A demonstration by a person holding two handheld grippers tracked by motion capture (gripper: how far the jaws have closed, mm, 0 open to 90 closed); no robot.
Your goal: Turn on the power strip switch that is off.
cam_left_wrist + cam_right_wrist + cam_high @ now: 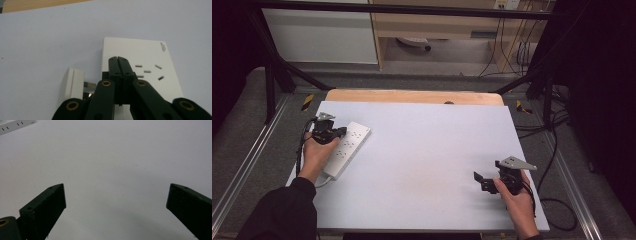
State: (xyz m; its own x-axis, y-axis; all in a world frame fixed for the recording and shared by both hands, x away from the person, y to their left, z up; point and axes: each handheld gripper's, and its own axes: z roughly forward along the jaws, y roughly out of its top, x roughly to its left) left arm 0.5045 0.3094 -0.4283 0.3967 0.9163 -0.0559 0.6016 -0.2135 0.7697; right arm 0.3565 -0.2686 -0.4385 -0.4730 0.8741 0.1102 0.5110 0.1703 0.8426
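A white power strip [346, 149] lies at an angle on the left side of the white table sheet [422, 165]. My left gripper [342, 132] hovers over the strip's middle with its jaws pressed together and nothing between them. In the left gripper view the shut gripper [117, 59] sits over the power strip [147, 55], close to a group of socket slots [147, 71]. A white plug [72, 83] with metal prongs [89, 86] lies on the table beside the strip. My right gripper [479, 180] rests at the right front, open; the right gripper [116, 195] has bare table between its jaws.
A wooden table edge [412, 96] runs along the back of the sheet. Black frame legs [274, 75] stand at the back corners. Cables [557, 150] trail on the floor at the right. The strip's far end [15, 126] shows at the top left of the right gripper view.
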